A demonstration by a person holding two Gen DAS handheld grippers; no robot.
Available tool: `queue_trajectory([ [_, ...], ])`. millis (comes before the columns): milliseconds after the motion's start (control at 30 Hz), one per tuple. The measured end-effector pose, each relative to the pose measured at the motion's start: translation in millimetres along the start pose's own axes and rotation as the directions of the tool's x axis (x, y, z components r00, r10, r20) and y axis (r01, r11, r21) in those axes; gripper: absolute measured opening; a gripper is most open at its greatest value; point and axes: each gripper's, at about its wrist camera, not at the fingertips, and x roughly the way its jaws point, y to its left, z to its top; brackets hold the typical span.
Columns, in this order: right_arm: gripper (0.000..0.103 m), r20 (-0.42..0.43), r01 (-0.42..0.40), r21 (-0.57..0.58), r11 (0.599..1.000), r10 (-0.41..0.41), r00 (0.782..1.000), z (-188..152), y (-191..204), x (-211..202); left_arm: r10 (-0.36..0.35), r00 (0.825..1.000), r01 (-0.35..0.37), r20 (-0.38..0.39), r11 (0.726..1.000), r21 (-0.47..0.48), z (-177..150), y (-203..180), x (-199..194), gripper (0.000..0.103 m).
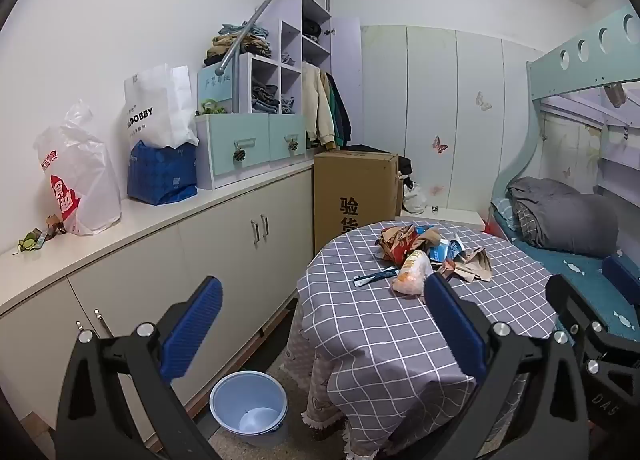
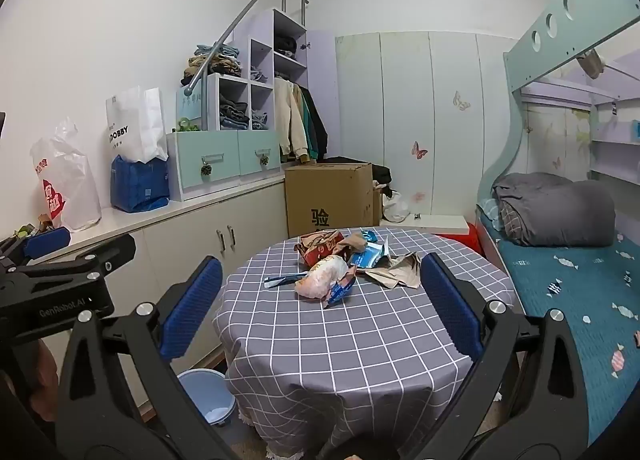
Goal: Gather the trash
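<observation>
Both jaws spread wide and empty on left gripper (image 1: 323, 324) and right gripper (image 2: 321, 304), short of trash pile (image 2: 344, 264) on checkered tabletop (image 2: 360, 340); blue bin (image 1: 249, 406) on floor beside.

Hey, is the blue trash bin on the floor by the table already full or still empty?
Nearly empty. The left wrist view looks down into the blue bin: its walls are bare, with only a pale patch at the bottom.

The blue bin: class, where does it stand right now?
In both wrist views the blue bin stands on the floor at lower left, between the cloth-covered round table and the long white cabinet.
</observation>
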Motion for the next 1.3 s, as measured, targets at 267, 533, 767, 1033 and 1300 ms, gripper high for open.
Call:
queue_trajectory([
  [267, 0.097, -0.003, 0.000, 0.003, 1.000, 0.000, 1.000, -3.7, -1.7, 0.5, 0.001, 1.000, -0.001, -0.002, 1.000, 0.005, 0.4, 0.6, 1.4, 0.099],
  [533, 0.097, -0.013, 0.000, 0.007, 1.000, 0.000, 1.000, -4.3, -2.6, 1.7, 0.005, 1.000, -0.005, 0.004, 1.000, 0.016, -0.8, -2.9, 0.0, 0.099],
  [767, 0.097, -0.020, -0.001, 0.012, 1.000, 0.001, 1.000, -5.2, -1.9, 4.8, -0.005, 1.000, 0.005, 0.013, 1.000, 0.020, 6.6, -3.3, -8.9, 0.099],
  [1033, 0.097, -0.028, -0.010, 0.021, 1.000, 0.011, 1.000, -1.9, -5.3, 3.1, -0.001, 1.000, 0.001, 0.017, 0.999, 0.044, 7.3, -10.8, -8.9, 0.099],
  [1300, 0.097, -0.034, -0.012, 0.025, 1.000, 0.013, 0.999, 0.0, -7.6, 2.6, -0.011, 1.000, 0.010, 0.019, 0.999, 0.051, 8.4, -12.5, -6.6, 0.099],
])
